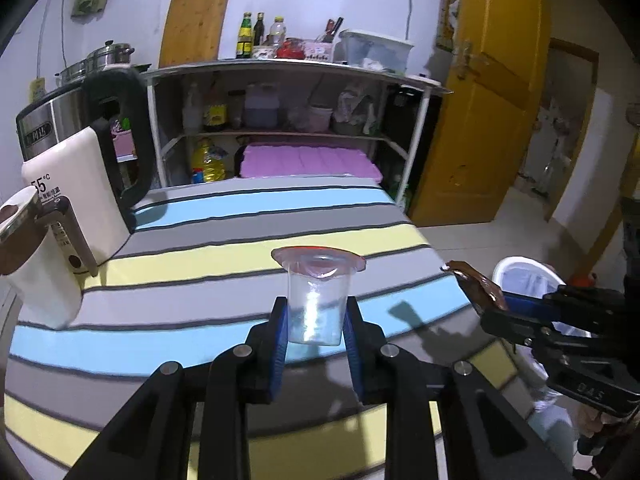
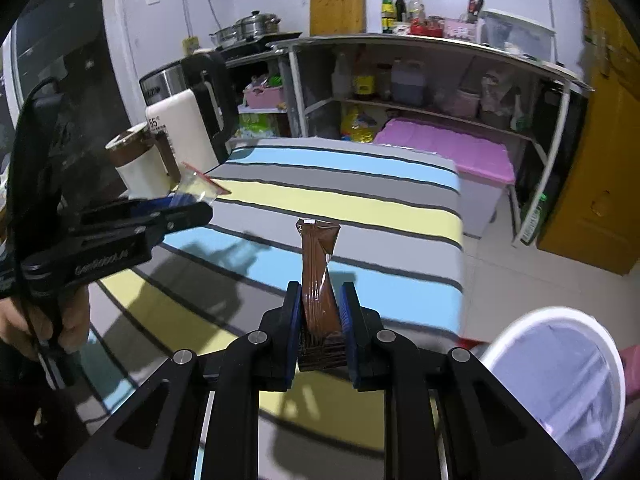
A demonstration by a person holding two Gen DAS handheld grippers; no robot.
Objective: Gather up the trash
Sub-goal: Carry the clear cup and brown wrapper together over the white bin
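A clear plastic cup (image 1: 318, 300) with a red-edged peeled lid sits upright between the blue pads of my left gripper (image 1: 316, 309), which is shut on it above the striped tablecloth (image 1: 200, 272). My right gripper (image 2: 320, 294) is shut on a brown snack wrapper (image 2: 318, 260) that sticks up, twisted, from its fingers. In the left wrist view the right gripper (image 1: 478, 300) and the wrapper (image 1: 474, 280) hang past the table's right edge. The right wrist view has the left gripper (image 2: 196, 205) at the left with the cup (image 2: 198, 187). A white trash bin (image 2: 560, 376) stands on the floor by the table.
A white and black kettle (image 1: 92, 200) and a white cup with a brown band (image 1: 28, 248) stand at the table's left end. A metal shelf unit (image 1: 280, 120) with bottles and a pink-lidded box fills the back. A yellow door (image 1: 492, 100) is open at the right. A hand (image 2: 40, 328) grips the left tool.
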